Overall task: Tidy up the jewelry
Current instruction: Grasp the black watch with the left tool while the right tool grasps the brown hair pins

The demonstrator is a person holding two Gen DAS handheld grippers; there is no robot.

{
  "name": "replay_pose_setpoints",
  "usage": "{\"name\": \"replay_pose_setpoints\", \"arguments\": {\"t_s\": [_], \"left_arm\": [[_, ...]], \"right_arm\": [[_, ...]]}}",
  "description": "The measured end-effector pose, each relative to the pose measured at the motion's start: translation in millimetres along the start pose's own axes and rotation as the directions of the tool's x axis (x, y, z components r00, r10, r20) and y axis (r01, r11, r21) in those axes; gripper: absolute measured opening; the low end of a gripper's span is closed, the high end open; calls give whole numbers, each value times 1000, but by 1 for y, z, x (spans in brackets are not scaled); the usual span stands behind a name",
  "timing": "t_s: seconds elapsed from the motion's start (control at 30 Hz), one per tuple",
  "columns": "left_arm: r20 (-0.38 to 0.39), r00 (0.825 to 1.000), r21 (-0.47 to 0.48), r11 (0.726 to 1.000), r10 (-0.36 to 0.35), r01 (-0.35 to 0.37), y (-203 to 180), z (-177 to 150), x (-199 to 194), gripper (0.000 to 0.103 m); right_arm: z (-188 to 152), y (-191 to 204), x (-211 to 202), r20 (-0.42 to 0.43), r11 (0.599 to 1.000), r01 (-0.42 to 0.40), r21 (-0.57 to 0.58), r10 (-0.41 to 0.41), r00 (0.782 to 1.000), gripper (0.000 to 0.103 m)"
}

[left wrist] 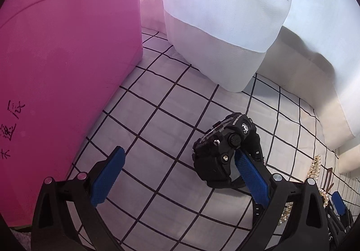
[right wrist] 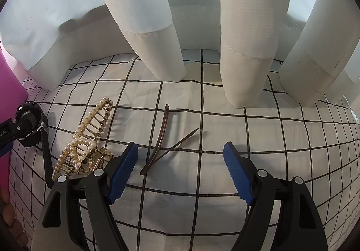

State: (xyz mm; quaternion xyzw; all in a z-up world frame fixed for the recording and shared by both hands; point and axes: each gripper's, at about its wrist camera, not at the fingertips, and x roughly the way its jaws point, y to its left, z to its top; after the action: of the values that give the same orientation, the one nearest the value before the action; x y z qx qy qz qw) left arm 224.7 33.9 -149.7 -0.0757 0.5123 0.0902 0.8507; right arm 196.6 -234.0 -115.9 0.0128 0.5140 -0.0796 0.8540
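Note:
A black sports watch (left wrist: 221,145) lies on the checked cloth (left wrist: 157,120), its case tilted on edge. My left gripper (left wrist: 178,158) is open; its right fingertip (left wrist: 241,161) touches the watch case and the watch is not between the fingers. The watch also shows in the right wrist view (right wrist: 29,126) at the far left. A gold pearl claw clip (right wrist: 86,138) lies beside my right gripper's left finger (right wrist: 127,161). A thin brown hair clip (right wrist: 160,138) lies open just ahead. My right gripper (right wrist: 181,149) is open and empty above the cloth (right wrist: 225,127).
A pink box (left wrist: 63,66) with black handwritten characters stands at the left. White curtain folds (right wrist: 153,26) hang down onto the cloth at the back. The pearl clip (left wrist: 315,167) and my right gripper (left wrist: 338,203) show at the right edge of the left wrist view.

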Motion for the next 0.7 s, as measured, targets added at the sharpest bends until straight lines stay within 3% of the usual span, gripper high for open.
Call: {"name": "replay_pose_setpoints", "arguments": {"t_s": [0.27, 0.63, 0.67, 0.7], "left_arm": [[-2, 1000, 26, 999, 25, -25, 1, 5, 22, 96], [34, 999, 34, 999, 0, -1, 1, 8, 42, 97], [38, 999, 36, 999, -3, 2, 0, 8, 42, 96], [45, 999, 40, 999, -5, 3, -11, 6, 45, 95]], "right_arm": [[-1, 2, 2, 13, 1000, 11, -8, -10, 1000, 75], [-2, 2, 2, 41, 1000, 0, -28, 1, 999, 74], [-4, 2, 1, 43, 1000, -3, -29, 4, 999, 73], [-5, 1, -1, 48, 1000, -3, -29, 5, 999, 65]]}}
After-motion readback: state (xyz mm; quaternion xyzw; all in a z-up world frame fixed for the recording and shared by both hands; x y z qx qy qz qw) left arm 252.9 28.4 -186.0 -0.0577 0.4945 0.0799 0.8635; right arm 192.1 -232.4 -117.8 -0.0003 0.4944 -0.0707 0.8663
